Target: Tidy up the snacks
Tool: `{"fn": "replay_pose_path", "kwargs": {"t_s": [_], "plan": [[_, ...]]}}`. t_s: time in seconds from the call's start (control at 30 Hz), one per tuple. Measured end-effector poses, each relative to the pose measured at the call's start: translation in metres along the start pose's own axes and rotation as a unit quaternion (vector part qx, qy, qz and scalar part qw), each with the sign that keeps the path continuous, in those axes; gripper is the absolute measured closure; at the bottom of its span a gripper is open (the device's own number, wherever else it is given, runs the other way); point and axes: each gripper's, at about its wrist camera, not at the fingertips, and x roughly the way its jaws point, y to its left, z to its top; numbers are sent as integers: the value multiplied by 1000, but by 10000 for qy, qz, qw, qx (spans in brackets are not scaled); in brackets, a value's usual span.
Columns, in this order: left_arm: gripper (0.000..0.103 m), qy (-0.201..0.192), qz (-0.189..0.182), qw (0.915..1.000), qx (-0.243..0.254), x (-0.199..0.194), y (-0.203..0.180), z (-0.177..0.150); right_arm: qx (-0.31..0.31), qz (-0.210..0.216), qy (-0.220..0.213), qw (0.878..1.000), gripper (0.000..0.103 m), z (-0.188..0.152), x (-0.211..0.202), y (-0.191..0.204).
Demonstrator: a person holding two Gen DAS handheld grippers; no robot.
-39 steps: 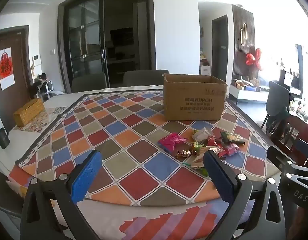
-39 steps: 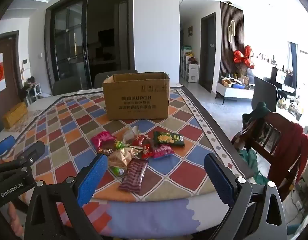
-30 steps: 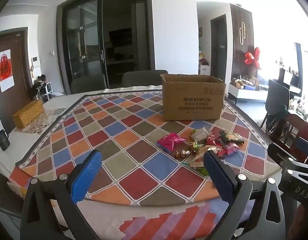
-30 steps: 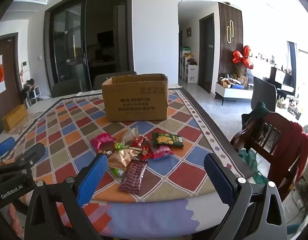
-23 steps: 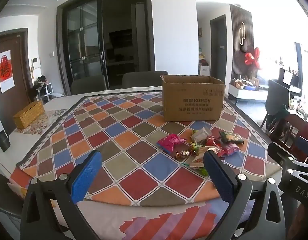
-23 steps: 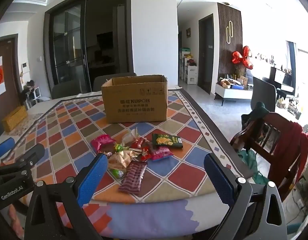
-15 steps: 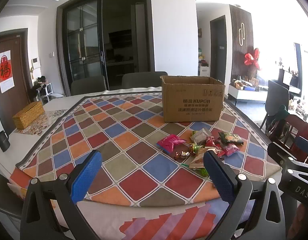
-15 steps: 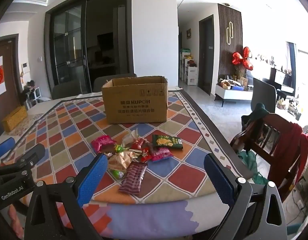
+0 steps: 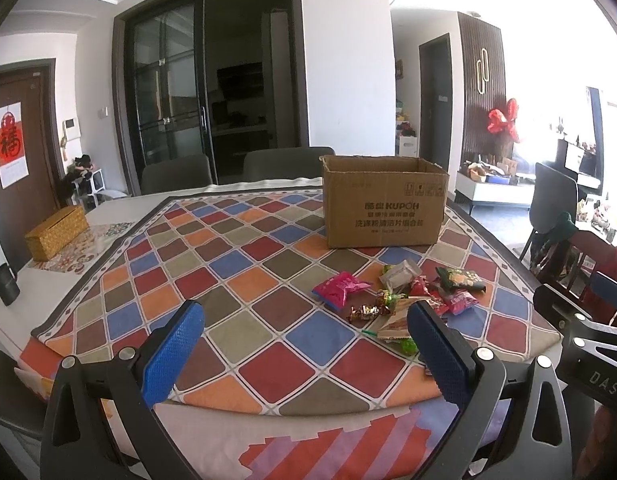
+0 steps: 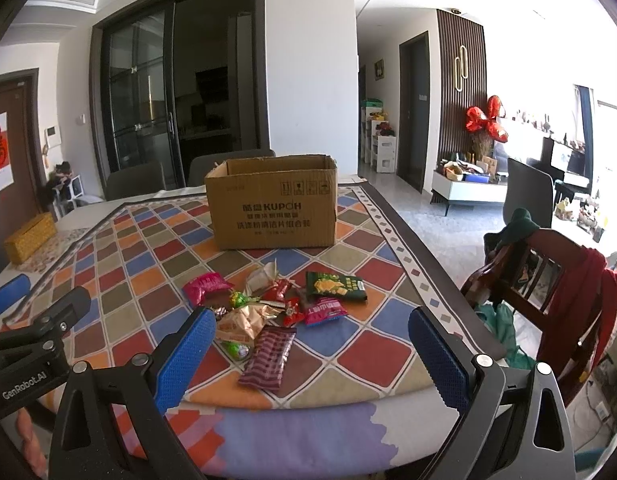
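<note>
Since a second ago the table has sunk slightly in both views; the snacks [image 10: 268, 304] lie as before. They sit heaped on the checked cloth [image 10: 148, 272], just in front of the open box [image 10: 272, 208]: a pink packet [image 9: 338, 288] at the left, a green bag [image 10: 334, 286] at the right, a striped maroon pack [image 10: 270, 356] nearest me. My left gripper [image 9: 304, 346] and right gripper [image 10: 310, 354] both hang spread wide, empty, short of the pile.
</note>
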Motion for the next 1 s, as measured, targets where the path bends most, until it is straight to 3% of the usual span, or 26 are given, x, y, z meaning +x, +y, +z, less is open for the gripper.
{"fn": "replay_pose_path", "kwargs": {"t_s": [1.0], "plan": [[0,-27,3,10000,-3,-2,-2,-1,-7,-7,-60,10000,5,-3,-3,0]]}}
